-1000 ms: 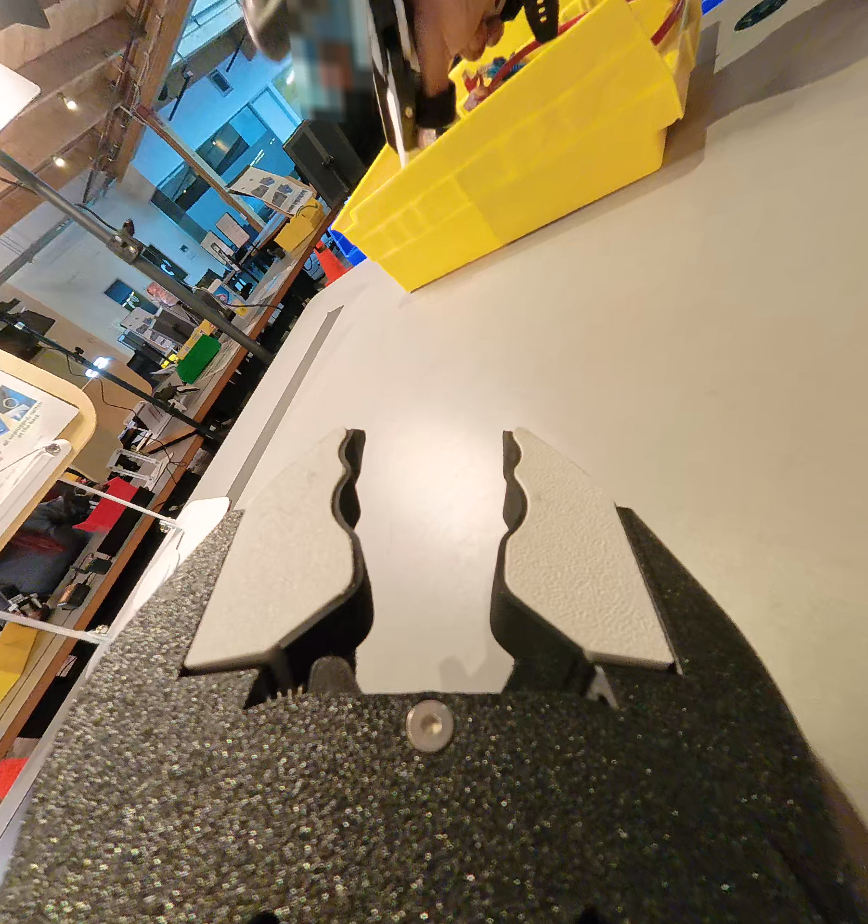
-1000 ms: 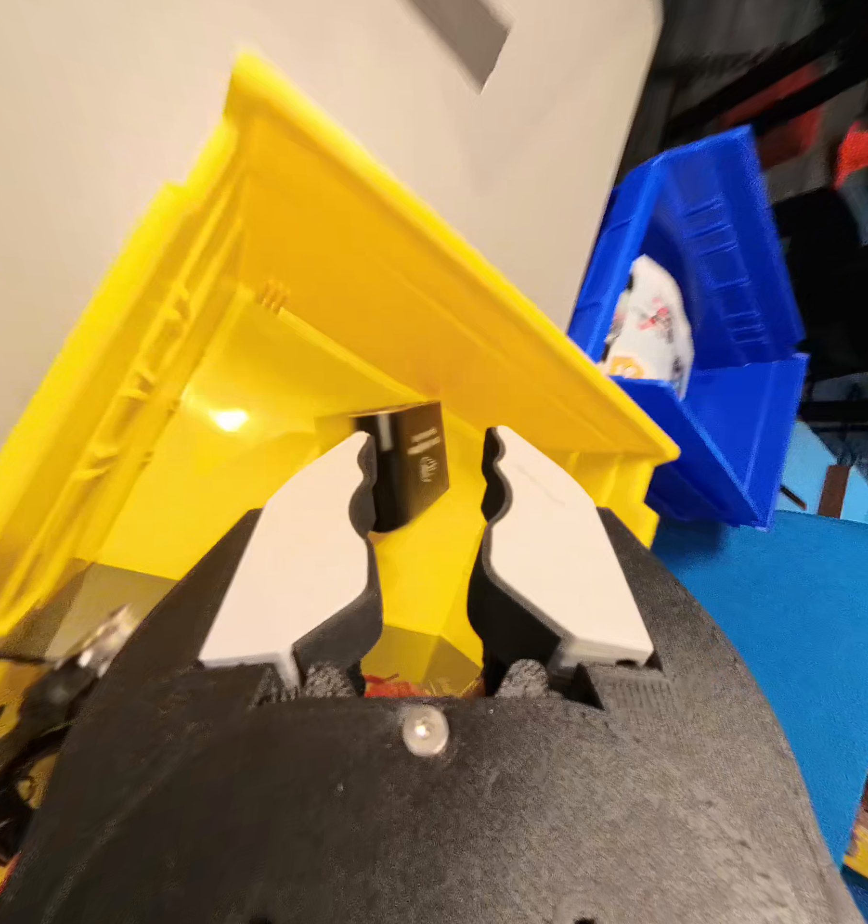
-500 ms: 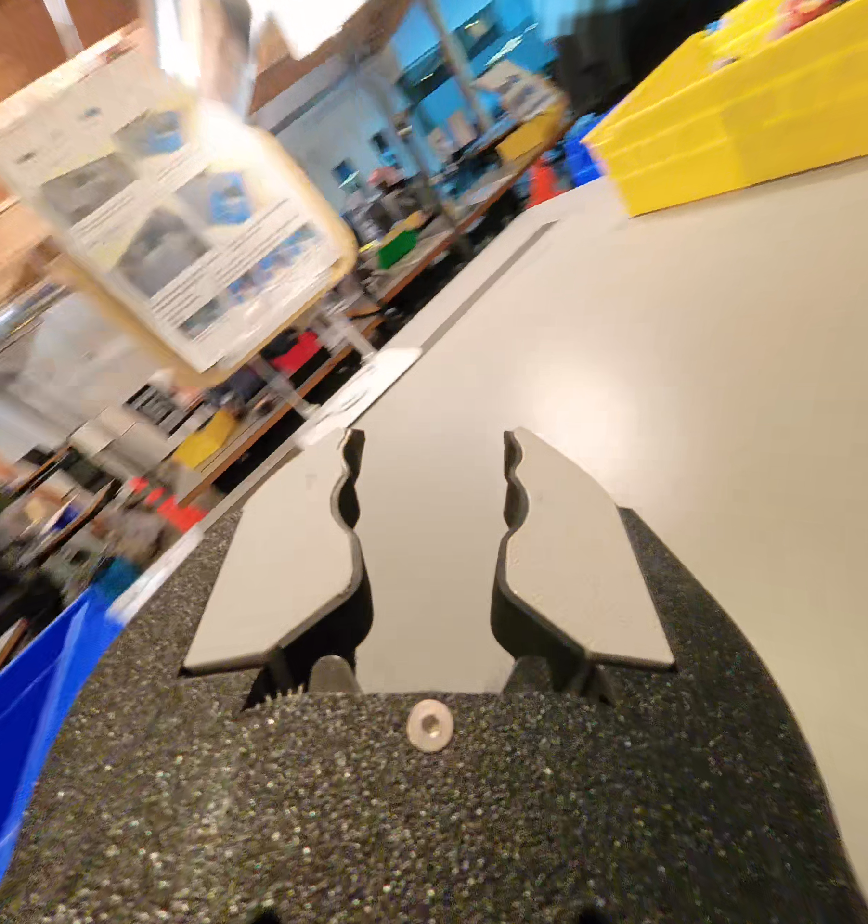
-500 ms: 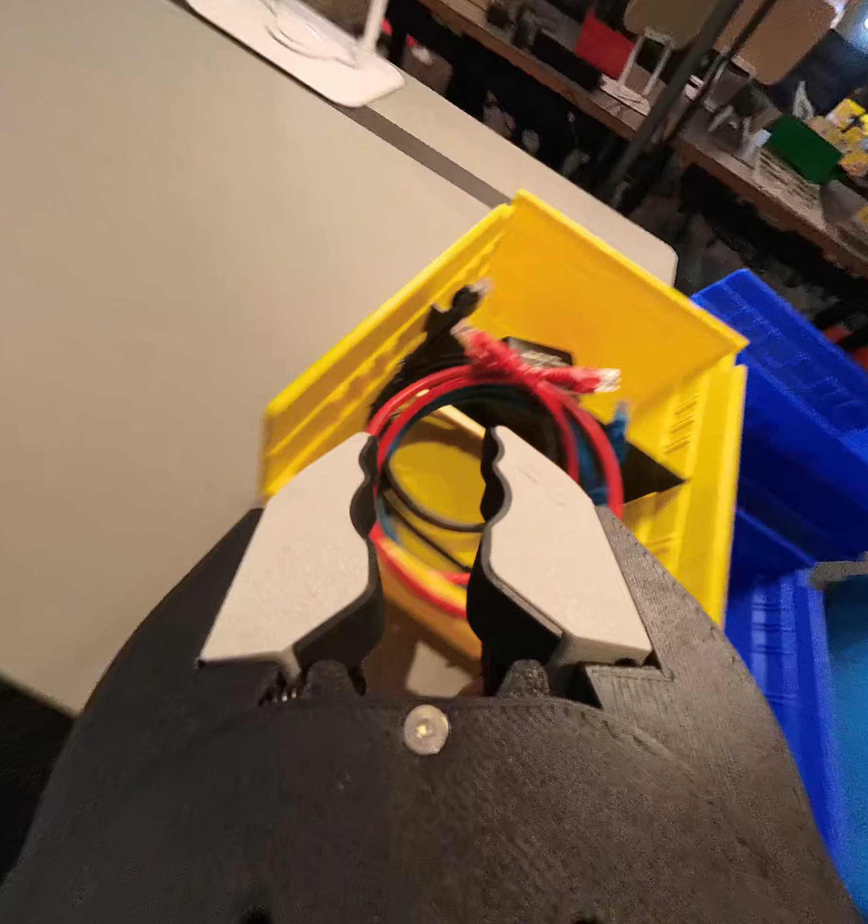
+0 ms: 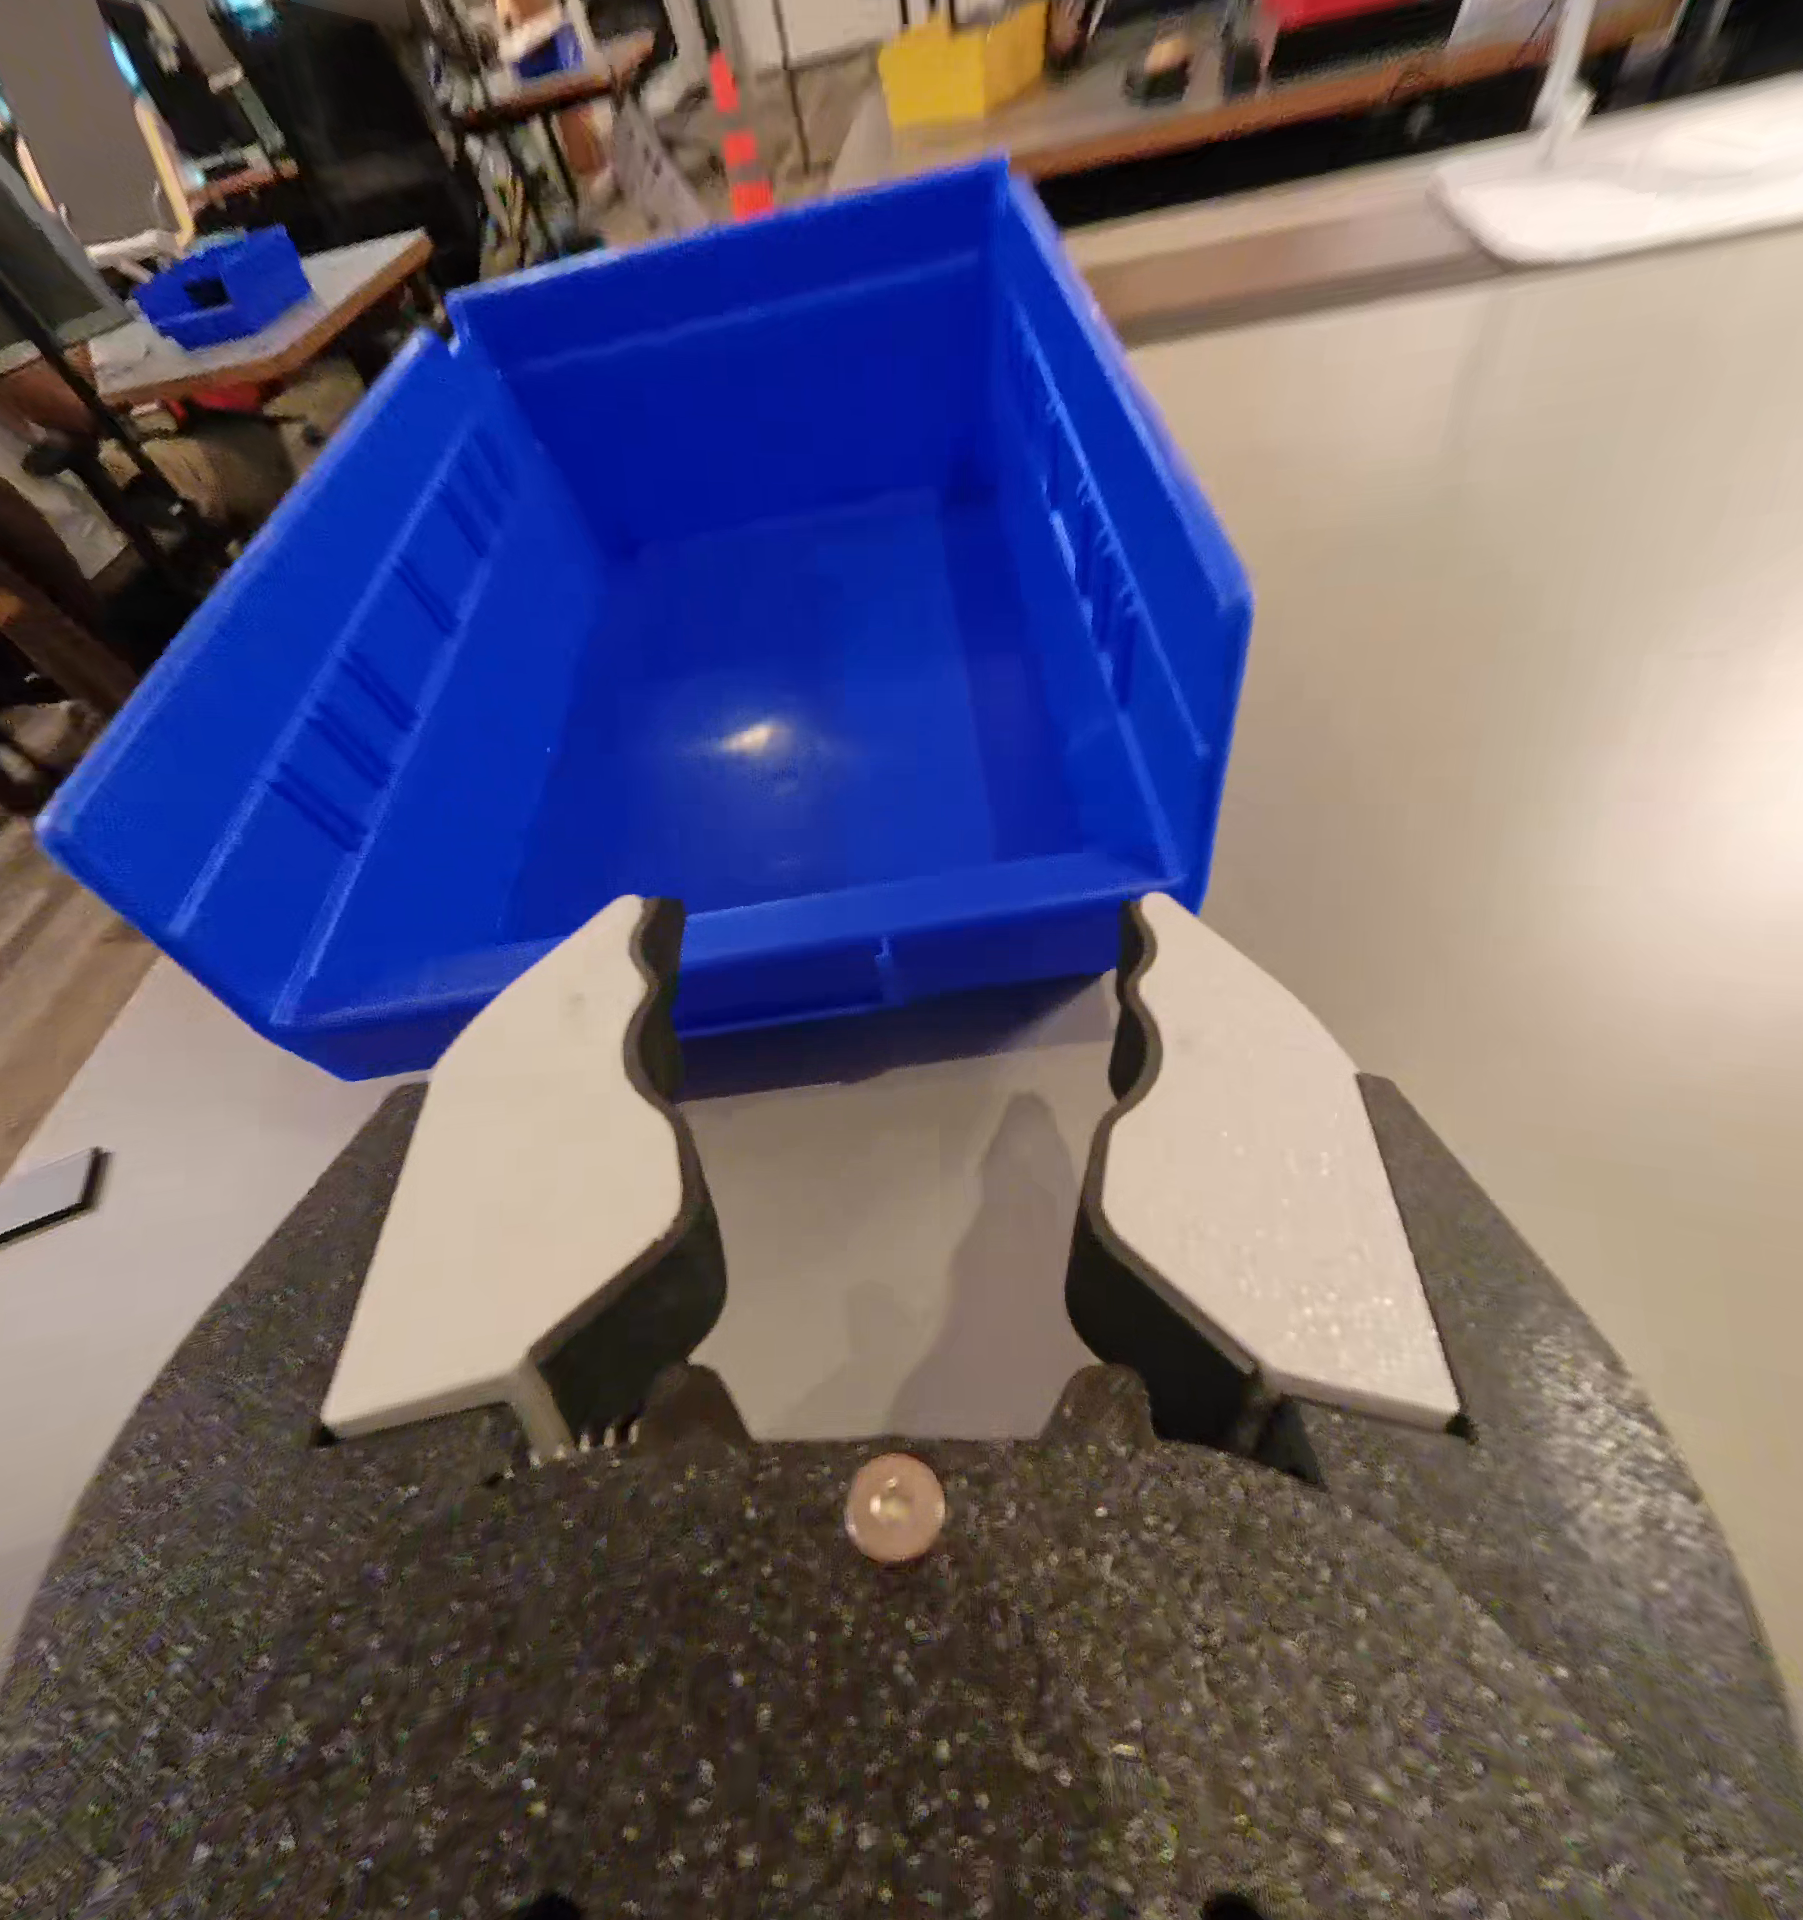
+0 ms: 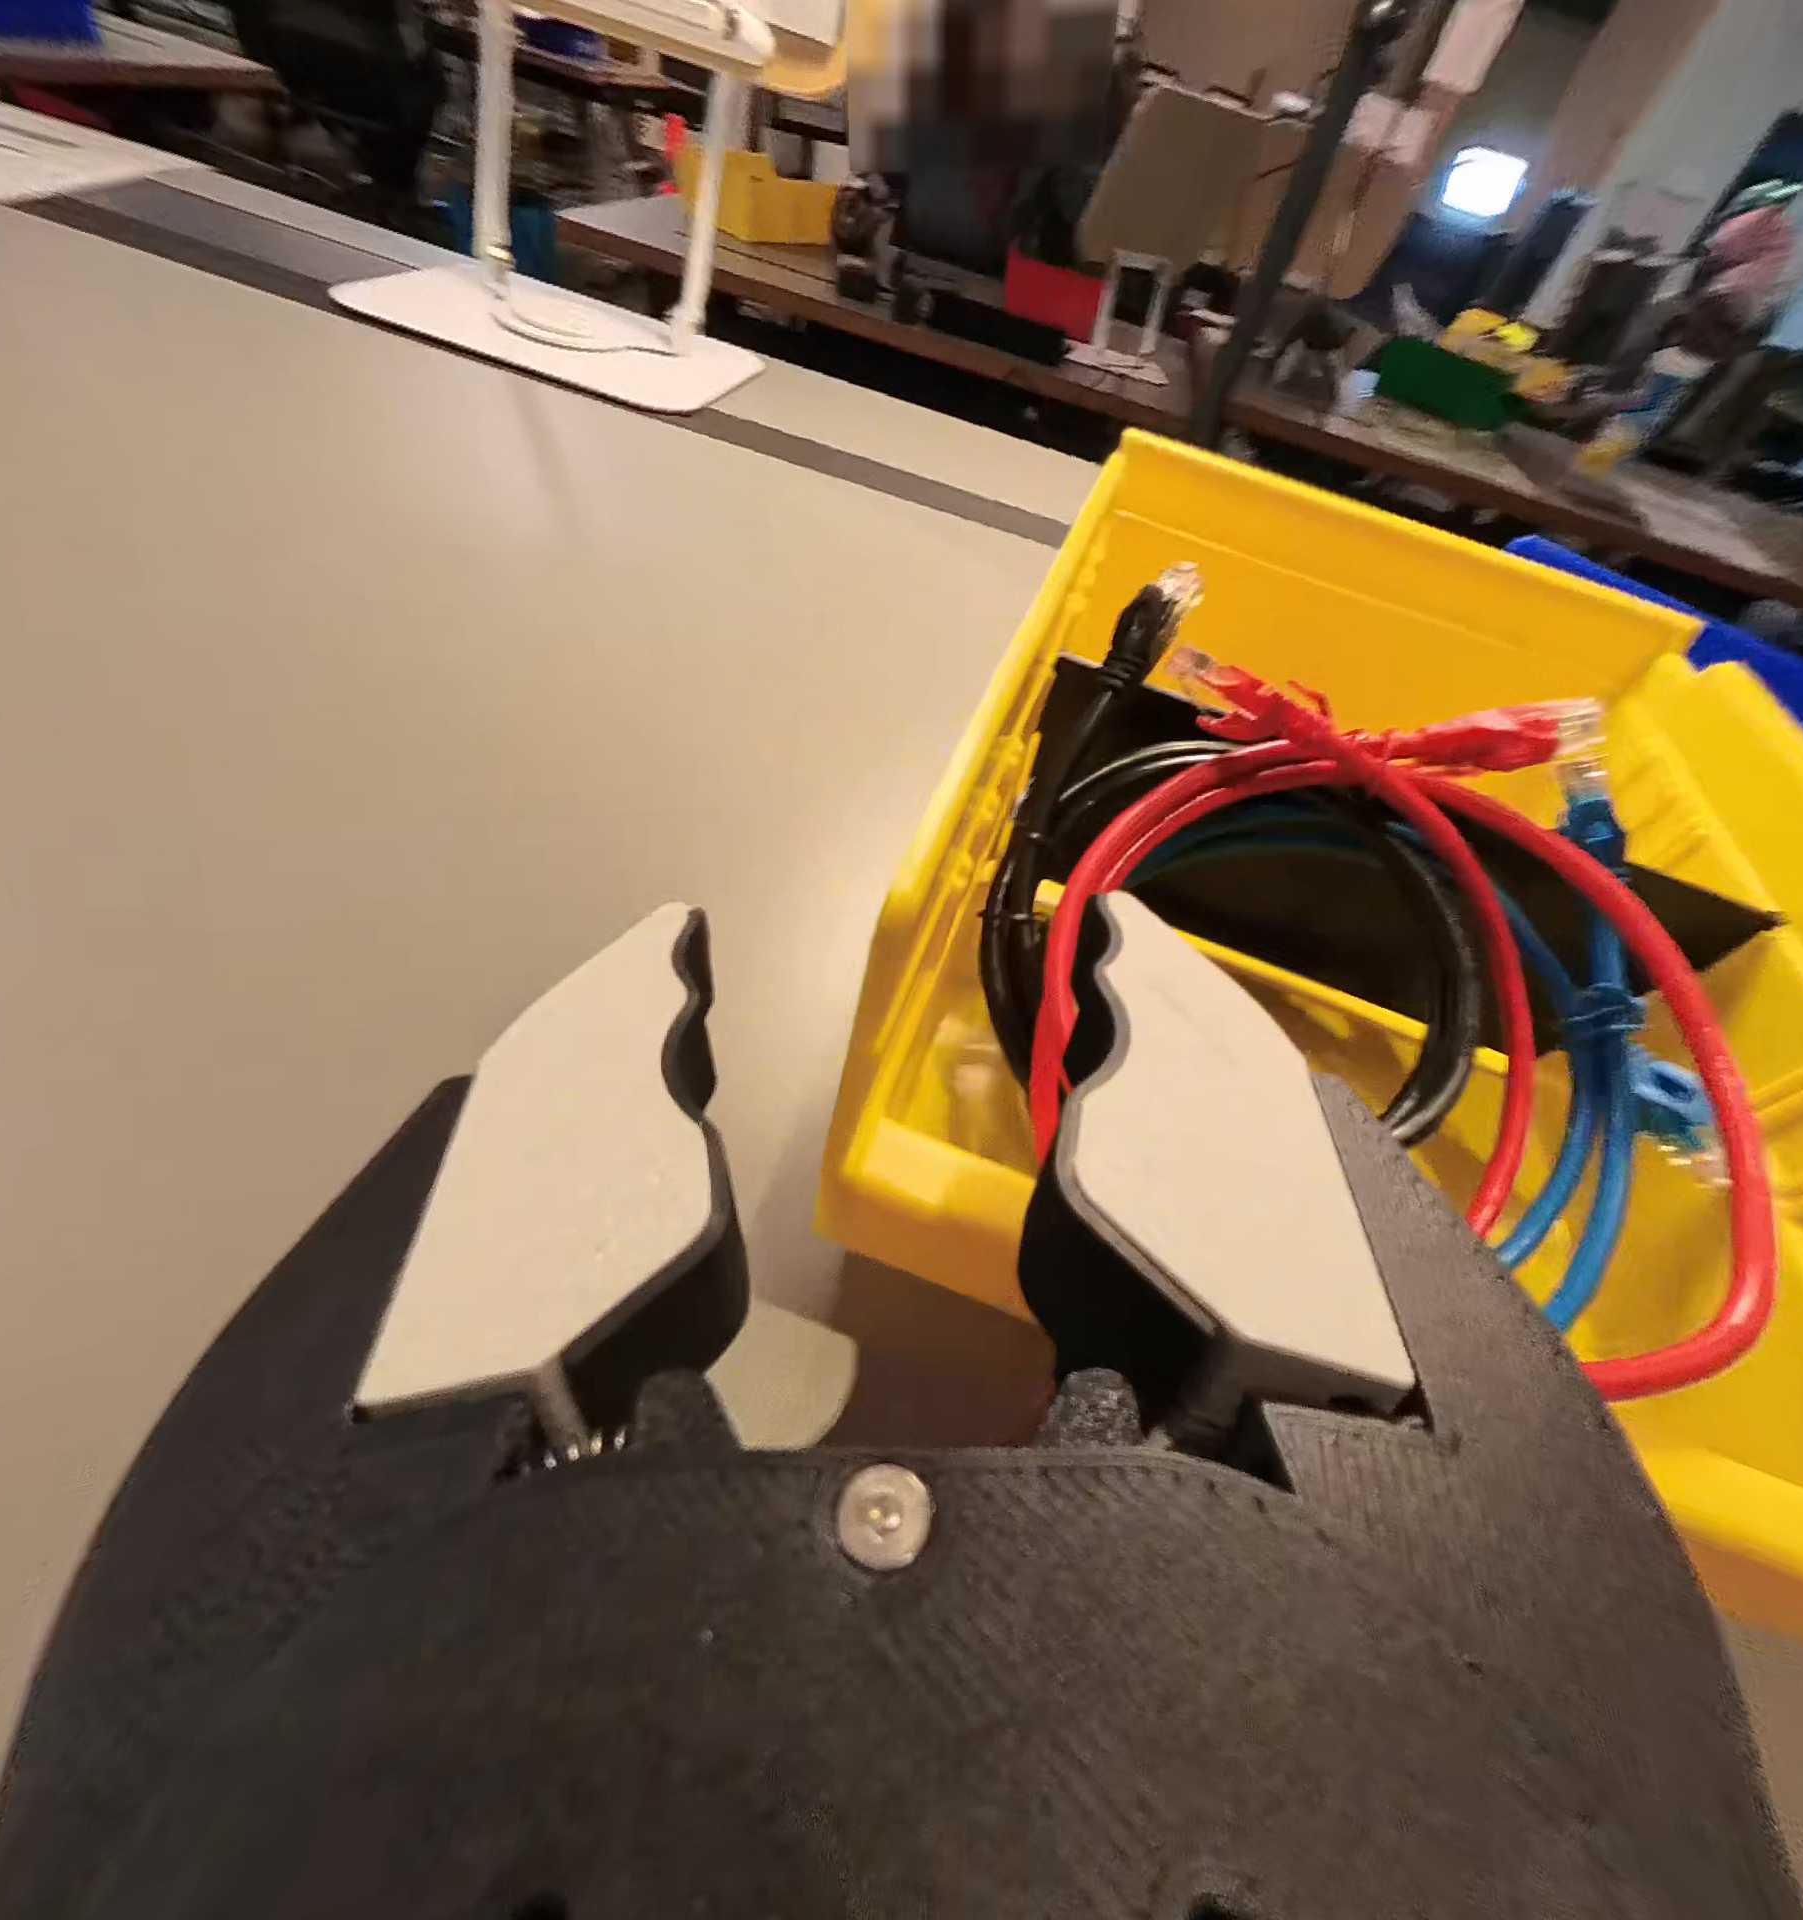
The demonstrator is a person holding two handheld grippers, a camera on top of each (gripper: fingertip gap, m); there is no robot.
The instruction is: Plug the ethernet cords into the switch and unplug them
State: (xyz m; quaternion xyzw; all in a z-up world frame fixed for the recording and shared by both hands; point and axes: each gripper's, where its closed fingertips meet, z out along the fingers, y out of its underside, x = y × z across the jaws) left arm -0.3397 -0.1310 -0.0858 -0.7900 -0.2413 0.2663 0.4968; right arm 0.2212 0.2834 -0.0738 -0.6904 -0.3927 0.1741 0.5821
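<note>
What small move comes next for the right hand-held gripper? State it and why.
Probably shift the right hand-held gripper rightward over the yellow bin and close on the red cord. It is open and empty, and the coiled cords lie in the bin.

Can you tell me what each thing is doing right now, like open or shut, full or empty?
Left gripper: open, holding nothing.
Right gripper: open, holding nothing.
Blue plastic bin: empty, upright on the table.
Yellow plastic bin: holding the cords.
Red ethernet cord: coiled, tied, unplugged.
Blue ethernet cord: coiled, unplugged.
Black ethernet cord: coiled, unplugged.
</note>
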